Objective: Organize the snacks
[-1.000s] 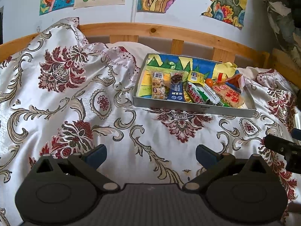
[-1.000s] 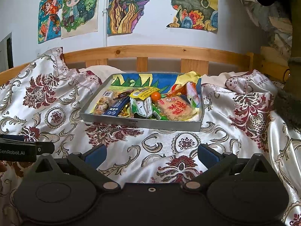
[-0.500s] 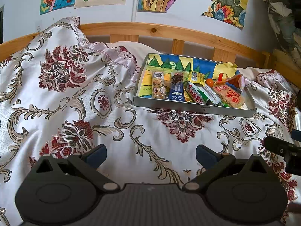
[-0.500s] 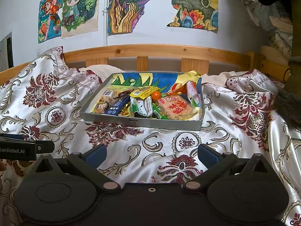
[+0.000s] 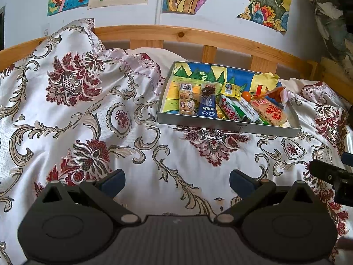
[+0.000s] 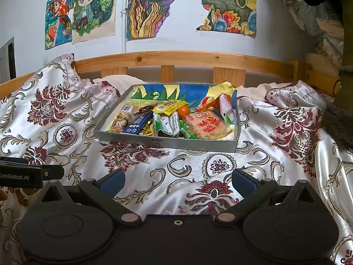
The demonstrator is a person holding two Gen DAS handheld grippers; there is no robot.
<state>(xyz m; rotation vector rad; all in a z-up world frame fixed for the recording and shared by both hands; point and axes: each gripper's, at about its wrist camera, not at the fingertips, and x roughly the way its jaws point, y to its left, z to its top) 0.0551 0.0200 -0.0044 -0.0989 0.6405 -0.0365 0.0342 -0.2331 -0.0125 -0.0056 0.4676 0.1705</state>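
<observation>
A grey metal tray (image 5: 227,127) (image 6: 167,141) lies on the bed, filled with several snack packets: a clear nut bar (image 5: 187,98), a dark blue packet (image 5: 207,108) (image 6: 136,125), a red-and-green packet (image 5: 231,110), a rice cracker pack (image 5: 269,110) (image 6: 207,125), a yellow sachet (image 6: 168,107) and a small orange ball (image 6: 183,111). My left gripper (image 5: 176,181) is open and empty, low over the bedspread, short of the tray. My right gripper (image 6: 178,182) is open and empty, also short of the tray.
A floral satin bedspread (image 5: 88,114) covers the bed, bunched up at the left. A wooden headboard rail (image 6: 187,60) runs behind the tray. Drawings (image 6: 150,6) hang on the wall. The other gripper shows at each view's edge (image 5: 331,174) (image 6: 22,174).
</observation>
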